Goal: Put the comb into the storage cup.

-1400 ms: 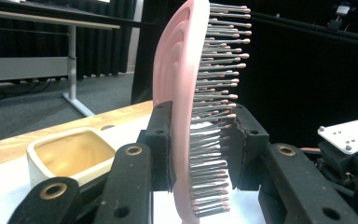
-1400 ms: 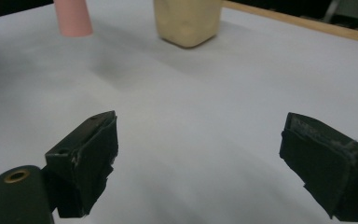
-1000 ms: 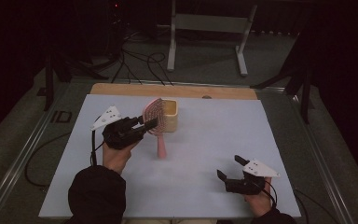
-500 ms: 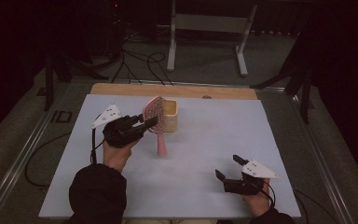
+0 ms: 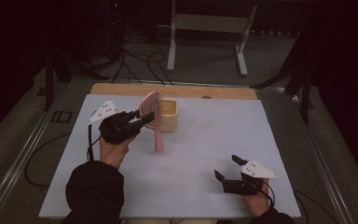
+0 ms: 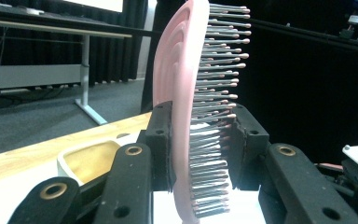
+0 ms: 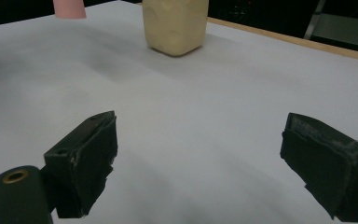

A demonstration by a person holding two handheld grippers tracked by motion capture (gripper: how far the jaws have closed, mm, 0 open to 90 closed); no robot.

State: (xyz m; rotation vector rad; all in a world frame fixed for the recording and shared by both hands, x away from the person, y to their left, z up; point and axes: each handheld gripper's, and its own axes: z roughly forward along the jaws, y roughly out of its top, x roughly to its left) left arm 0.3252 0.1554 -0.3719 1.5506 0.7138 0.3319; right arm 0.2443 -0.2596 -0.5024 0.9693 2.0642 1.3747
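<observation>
Resting near the table's front edge with its jaws spread wide and nothing between them, the right gripper (image 5: 227,173) sits idle, while farther in the left gripper (image 5: 145,118) clamps the pink hairbrush (image 5: 153,113) by its head, handle hanging down just above the white table (image 5: 205,140). Judging by the beige container (image 5: 168,115) right behind the brush, the pick-up is done and the placing inside is left. Compared with a second ago, the brush has barely shifted and the right gripper is unmoved.
</observation>
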